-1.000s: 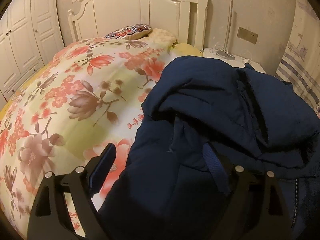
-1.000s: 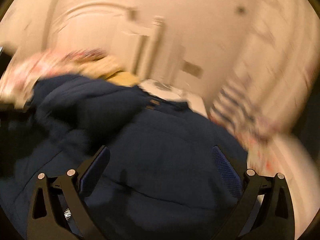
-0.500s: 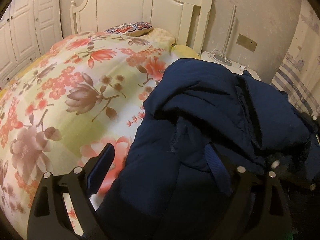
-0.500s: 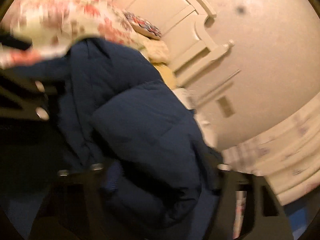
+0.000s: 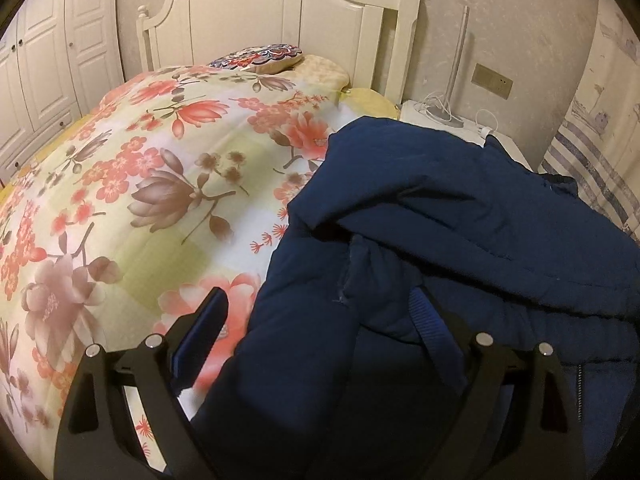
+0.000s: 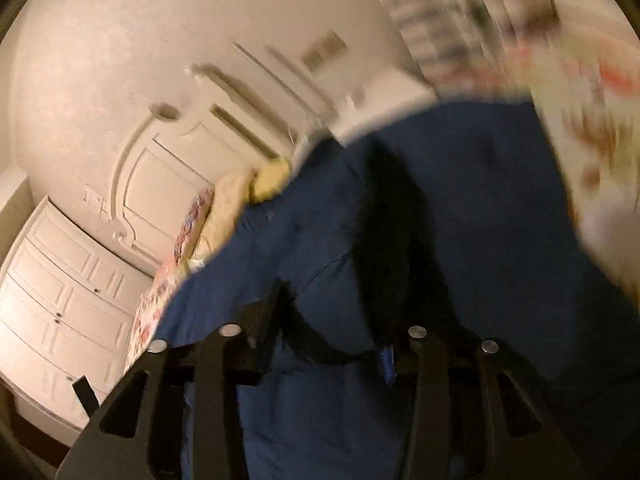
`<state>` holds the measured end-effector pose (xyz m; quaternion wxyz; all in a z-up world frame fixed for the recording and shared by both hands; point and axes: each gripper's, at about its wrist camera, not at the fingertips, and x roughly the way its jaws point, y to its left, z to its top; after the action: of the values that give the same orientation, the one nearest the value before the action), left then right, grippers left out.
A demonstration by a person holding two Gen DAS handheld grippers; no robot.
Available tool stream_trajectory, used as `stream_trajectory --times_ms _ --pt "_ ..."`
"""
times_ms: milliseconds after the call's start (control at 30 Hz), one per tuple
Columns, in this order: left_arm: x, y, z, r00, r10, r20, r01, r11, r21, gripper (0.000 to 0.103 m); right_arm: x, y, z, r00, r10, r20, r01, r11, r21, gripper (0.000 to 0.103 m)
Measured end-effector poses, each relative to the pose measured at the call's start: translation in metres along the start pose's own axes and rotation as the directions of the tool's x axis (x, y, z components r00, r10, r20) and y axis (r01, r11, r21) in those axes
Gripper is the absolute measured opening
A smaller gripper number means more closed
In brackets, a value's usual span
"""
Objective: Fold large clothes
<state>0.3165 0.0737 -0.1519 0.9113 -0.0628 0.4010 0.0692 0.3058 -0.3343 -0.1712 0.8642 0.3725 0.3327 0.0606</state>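
Observation:
A large dark blue padded jacket (image 5: 460, 216) lies bunched on the right side of a bed with a floral quilt (image 5: 152, 184). My left gripper (image 5: 320, 320) is open, its fingers wide apart over the jacket's near edge, the left finger (image 5: 200, 328) above the quilt. In the blurred, tilted right wrist view the jacket (image 6: 460, 216) fills the middle. My right gripper (image 6: 324, 328) sits with jacket fabric and a dark strip bunched between its fingers, which stand narrower than before; a firm grip cannot be told.
A white headboard (image 5: 288, 16) and a patterned cushion (image 5: 256, 56) stand at the bed's far end. A white nightstand (image 5: 448, 120) with cables and a lamp pole is at right. White wardrobe doors (image 5: 44, 72) line the left wall.
The left gripper view has drifted slightly, fingers still wide. The right gripper has swung and rolled strongly, its fingers have come closer together, and jacket fabric now lies between them.

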Motion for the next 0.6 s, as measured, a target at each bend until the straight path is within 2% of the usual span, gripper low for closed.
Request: stream_trajectory --times_ms 67,167,200,233,267,333,433,500,600 --pt "0.0 0.0 0.0 1.0 -0.001 0.004 0.001 1.0 -0.006 0.092 -0.006 0.0 0.001 1.0 0.0 0.023 0.0 1.0 -0.006 0.055" --pt "0.001 0.0 0.0 1.0 -0.003 0.003 0.003 1.0 -0.007 0.092 -0.001 0.006 -0.001 1.0 -0.019 0.019 0.019 0.999 -0.044 0.058" --pt "0.0 0.0 0.0 1.0 -0.003 0.005 0.003 1.0 -0.007 0.092 -0.001 0.007 -0.002 1.0 -0.015 0.023 0.016 0.999 -0.051 0.056" --pt "0.0 0.0 0.0 1.0 -0.002 0.005 0.002 1.0 -0.007 0.092 -0.004 0.007 -0.001 0.999 -0.017 0.036 0.019 0.998 -0.059 0.039" --pt "0.0 0.0 -0.001 1.0 -0.003 0.004 0.003 1.0 -0.007 0.092 -0.012 0.006 -0.002 0.998 -0.007 0.063 0.012 0.998 -0.064 0.029" --pt "0.0 0.0 -0.001 1.0 -0.004 0.006 0.004 1.0 -0.009 0.092 -0.028 0.012 -0.007 0.989 0.015 0.15 0.0 0.995 -0.097 0.026" --pt "0.0 0.0 -0.001 1.0 -0.004 0.003 0.004 1.0 -0.008 0.092 -0.043 0.021 -0.011 0.977 -0.013 0.213 0.044 0.989 -0.143 0.026" --pt "0.0 0.0 -0.001 1.0 -0.003 0.003 0.003 1.0 -0.008 0.092 -0.038 0.019 -0.007 0.979 -0.075 0.191 0.103 0.984 -0.143 0.026" --pt "0.0 0.0 -0.001 1.0 -0.002 0.003 0.002 1.0 -0.006 0.092 -0.016 0.013 -0.008 0.97 -0.231 0.068 0.238 0.962 -0.13 0.027"
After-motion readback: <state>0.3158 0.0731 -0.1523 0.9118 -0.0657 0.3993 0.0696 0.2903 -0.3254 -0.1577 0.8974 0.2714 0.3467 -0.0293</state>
